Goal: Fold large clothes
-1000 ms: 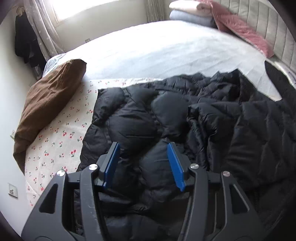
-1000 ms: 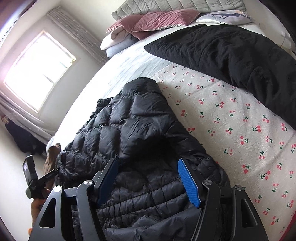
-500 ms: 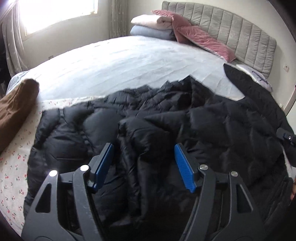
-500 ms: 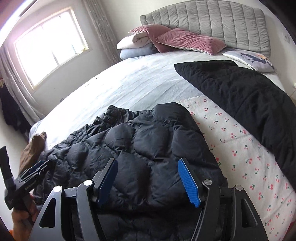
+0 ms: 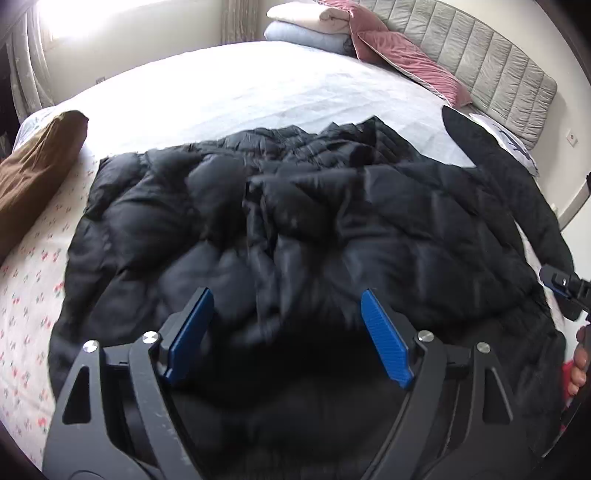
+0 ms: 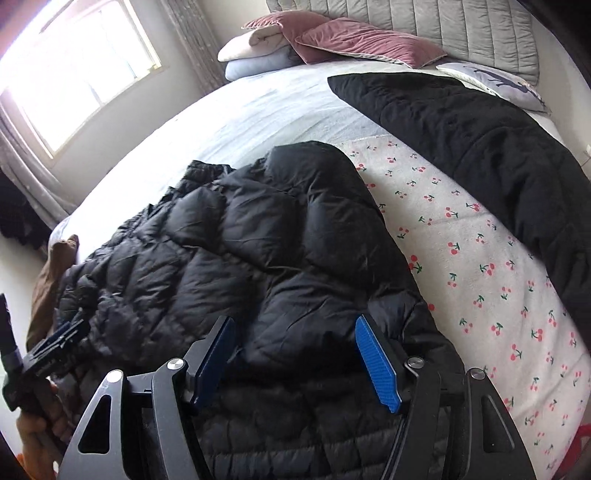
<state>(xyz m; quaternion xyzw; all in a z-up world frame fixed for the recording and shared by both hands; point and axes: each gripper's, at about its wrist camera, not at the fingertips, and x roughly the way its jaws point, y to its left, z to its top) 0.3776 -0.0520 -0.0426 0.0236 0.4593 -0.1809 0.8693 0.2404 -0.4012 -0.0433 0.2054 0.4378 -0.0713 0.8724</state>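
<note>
no readable text, no labels, no brand marks, no numbers in either view

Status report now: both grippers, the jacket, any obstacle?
Left gripper open, empty. Right gripper open, empty. Black puffer jacket rumpled on bed, unfolded. Nothing in the way.

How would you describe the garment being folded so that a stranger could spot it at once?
Start at the bed and find its cherry-print sheet. On it lies the black puffer jacket, glossy with fat quilted pockets, unlike the flatter, matte black coat nearer the grey headboard.
</note>
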